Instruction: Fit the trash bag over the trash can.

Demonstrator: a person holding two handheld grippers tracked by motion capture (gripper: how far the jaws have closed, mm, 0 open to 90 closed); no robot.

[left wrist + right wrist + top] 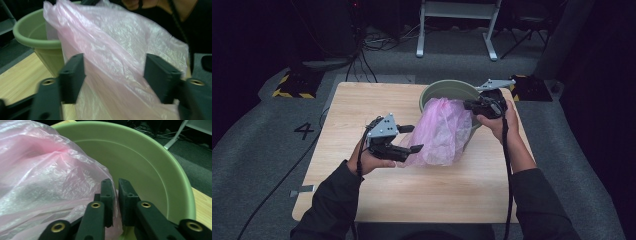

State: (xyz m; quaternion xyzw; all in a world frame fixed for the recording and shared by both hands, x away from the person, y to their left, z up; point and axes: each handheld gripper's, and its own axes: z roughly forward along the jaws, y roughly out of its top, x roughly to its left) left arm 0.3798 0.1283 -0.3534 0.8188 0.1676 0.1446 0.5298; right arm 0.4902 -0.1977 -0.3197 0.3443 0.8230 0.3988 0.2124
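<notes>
A pink plastic bag [441, 131] is being fitted as a liner over the green bucket [432, 90], which stands at about 1 o'clock on the wooden table [362, 100]; the film drapes from the rim down the bucket's near side. The right gripper [469, 105], at the bucket's 3 o'clock rim, has its jaws nearly together, pinching a fold of the bag's edge against the inside wall. The left gripper [410, 138], at the bag's 8 o'clock side, holds its jaws spread with loose film between them, not visibly pressed. Probable hazards: the thin film may slip out of the narrow right-hand pinch; a pull from the left before the jaws close may miss the edge; uneven tension may tear the film or tip the light bucket toward 7 o'clock.
</notes>
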